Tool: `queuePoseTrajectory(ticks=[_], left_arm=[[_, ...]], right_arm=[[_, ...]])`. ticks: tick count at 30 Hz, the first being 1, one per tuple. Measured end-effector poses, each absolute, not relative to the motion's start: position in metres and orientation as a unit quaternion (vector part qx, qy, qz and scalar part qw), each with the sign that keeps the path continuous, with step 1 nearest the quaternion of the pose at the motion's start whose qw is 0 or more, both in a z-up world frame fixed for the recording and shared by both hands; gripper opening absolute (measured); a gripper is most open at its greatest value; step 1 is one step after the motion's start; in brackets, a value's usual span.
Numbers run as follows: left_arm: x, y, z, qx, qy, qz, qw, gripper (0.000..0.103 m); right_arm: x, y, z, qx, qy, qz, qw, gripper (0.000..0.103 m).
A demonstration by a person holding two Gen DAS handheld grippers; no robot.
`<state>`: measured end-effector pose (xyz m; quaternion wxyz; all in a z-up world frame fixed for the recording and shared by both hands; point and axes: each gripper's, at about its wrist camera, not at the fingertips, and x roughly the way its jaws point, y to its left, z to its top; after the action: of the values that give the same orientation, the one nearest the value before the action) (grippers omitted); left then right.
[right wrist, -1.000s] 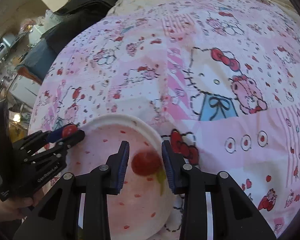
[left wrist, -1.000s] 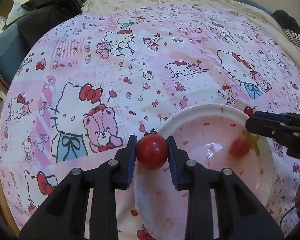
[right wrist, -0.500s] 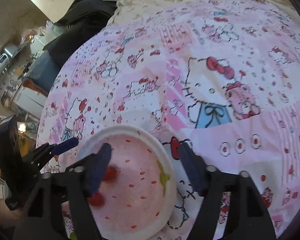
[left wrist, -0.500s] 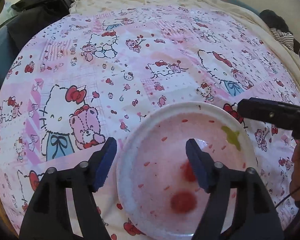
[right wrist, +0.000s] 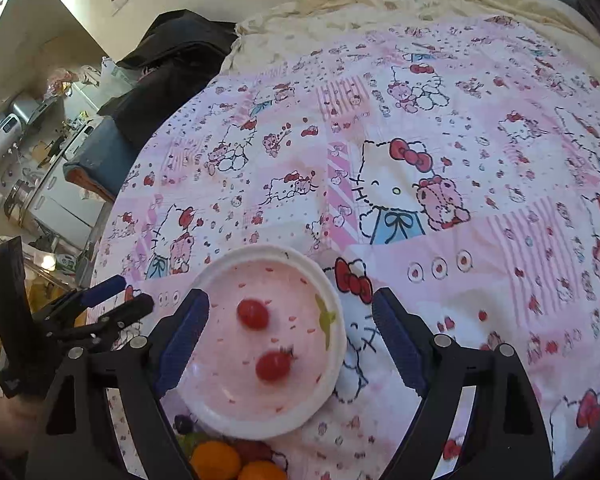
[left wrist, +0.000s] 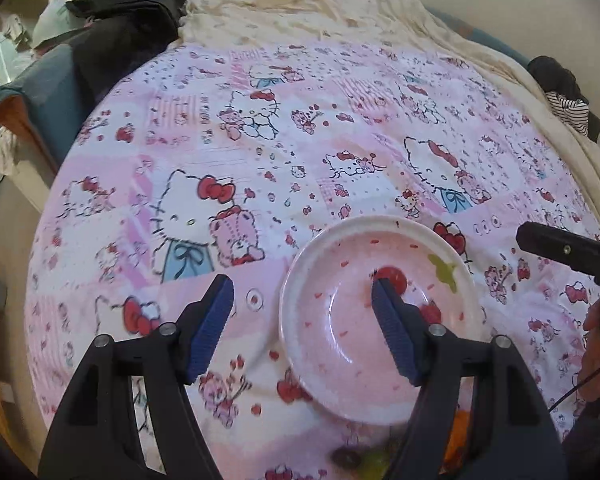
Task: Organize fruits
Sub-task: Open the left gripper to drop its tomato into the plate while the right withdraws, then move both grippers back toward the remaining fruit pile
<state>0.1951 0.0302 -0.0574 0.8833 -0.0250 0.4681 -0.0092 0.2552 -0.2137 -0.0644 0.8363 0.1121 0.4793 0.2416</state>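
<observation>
plate (right wrist: 216, 412): two tomatoes (right wrist: 253, 313) inside | left gripper (left wrist: 302, 328): apart, empty | right gripper (right wrist: 290, 338): opening, empty, above plate

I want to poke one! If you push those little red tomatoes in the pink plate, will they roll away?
Probably, a little. The two cherry tomatoes look round and smooth, so a nudge would likely set them rolling. The plate dips in the middle with a raised rim, which should keep them inside. Their shiny skins may be slippery, and a hard squeeze could squash them.
</observation>
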Motion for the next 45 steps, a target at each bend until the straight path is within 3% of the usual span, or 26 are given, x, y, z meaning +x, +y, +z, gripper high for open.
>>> queuePoseTrajectory(ticks=[28, 42, 45], left_arm=[[0.085, 0.049, -0.037, -0.098, 0.481, 0.037, 0.871, 0.069], [0.077, 0.048, -0.076, -0.150, 0.543, 0.033, 0.825, 0.068], [0.082, 0.040, -0.088, -0.170, 0.562, 0.022, 0.809, 0.063]], right_arm=[[0.134, -0.241, -0.041, 0.166, 0.482, 0.238, 0.827, 0.086], [0.119, -0.253, -0.068, 0.182, 0.529, 0.188, 0.807, 0.086], [0.120, -0.253, -0.071, 0.178, 0.533, 0.185, 0.807, 0.086]])
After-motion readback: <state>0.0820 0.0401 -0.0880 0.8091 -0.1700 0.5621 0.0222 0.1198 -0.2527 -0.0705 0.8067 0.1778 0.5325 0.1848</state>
